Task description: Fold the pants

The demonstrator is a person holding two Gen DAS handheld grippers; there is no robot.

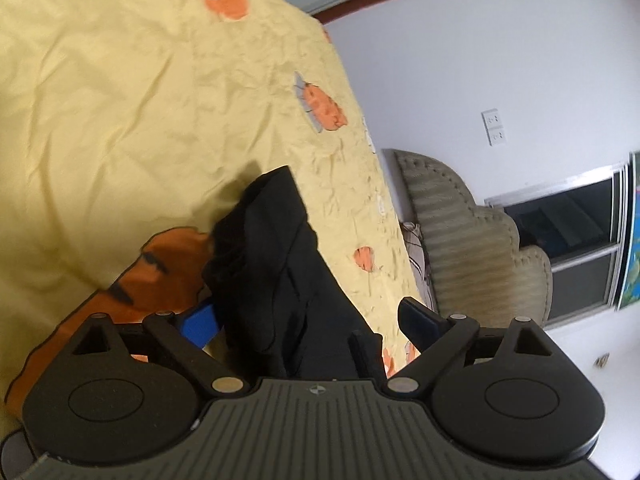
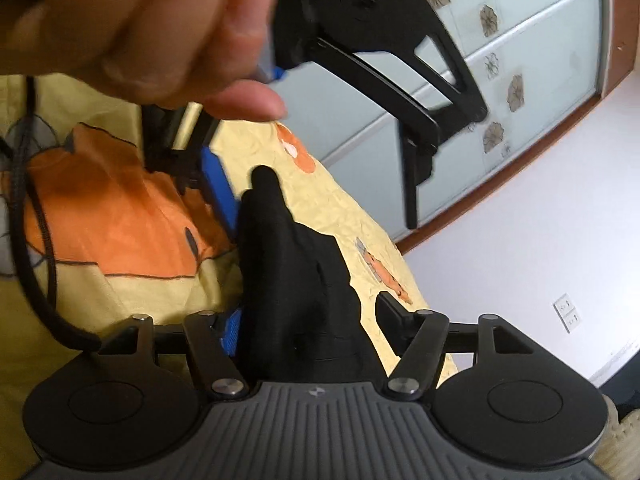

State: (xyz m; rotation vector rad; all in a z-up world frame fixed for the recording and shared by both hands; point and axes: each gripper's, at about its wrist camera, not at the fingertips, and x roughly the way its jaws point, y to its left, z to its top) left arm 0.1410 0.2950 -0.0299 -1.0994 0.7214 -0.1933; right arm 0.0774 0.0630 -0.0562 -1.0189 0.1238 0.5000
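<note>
The black pants (image 1: 276, 264) hang bunched between the fingers of my left gripper (image 1: 308, 320), above a yellow bedsheet (image 1: 120, 100) with orange prints. The jaws stand wide, with the cloth draped against the blue pad of the left finger (image 1: 200, 322). In the right wrist view the same black pants (image 2: 292, 280) lie between the wide-open fingers of my right gripper (image 2: 312, 320). The left gripper (image 2: 316, 184), held by a hand (image 2: 140, 28), shows above with its blue pad (image 2: 218, 188) touching the cloth's top.
The yellow bedsheet (image 2: 120, 288) covers the bed, whose edge runs down the right side. A beige wicker chair (image 1: 472, 232) and a window (image 1: 568, 236) stand beyond the bed. A glass-panelled wardrobe (image 2: 500, 60) with flower decals is behind. A black cable (image 2: 32, 240) hangs at the left.
</note>
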